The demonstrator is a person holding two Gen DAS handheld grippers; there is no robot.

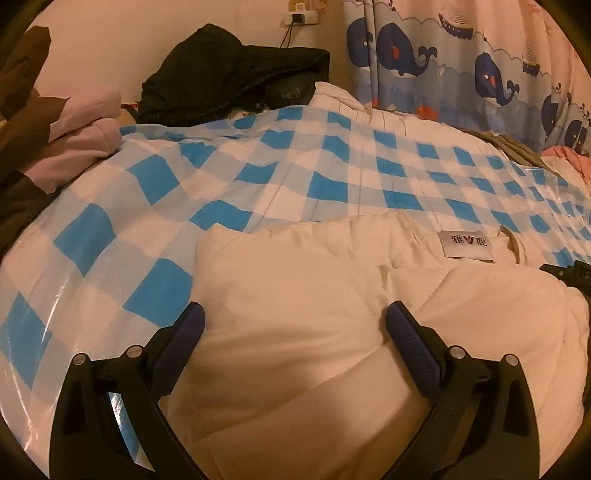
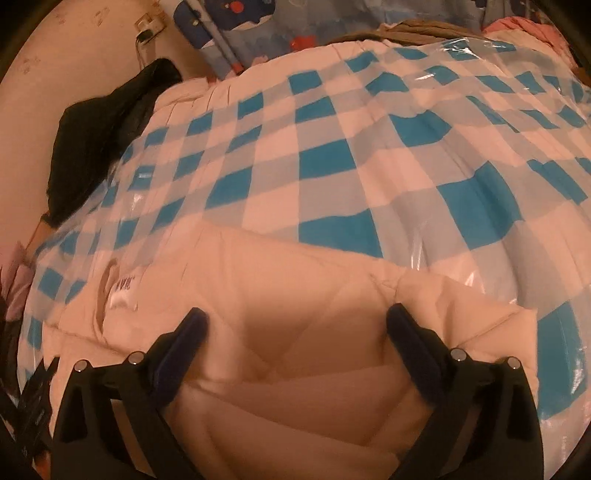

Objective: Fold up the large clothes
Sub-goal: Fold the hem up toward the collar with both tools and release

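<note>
Cream padded jacket [image 1: 295, 332] beneath left tongs [image 1: 295, 314], spread wide, untouched

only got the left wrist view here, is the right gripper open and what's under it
Observer: The right gripper is open, over the cream quilted padded garment, nothing pinched.
Operator: how far does the jacket run on that side
Observer: It ends at a corner lying on the blue and white checked plastic sheet.
Operator: anything past the sheet's far right end
Observer: A crumpled pink cloth lies there, beside an olive-brown fabric.
</note>
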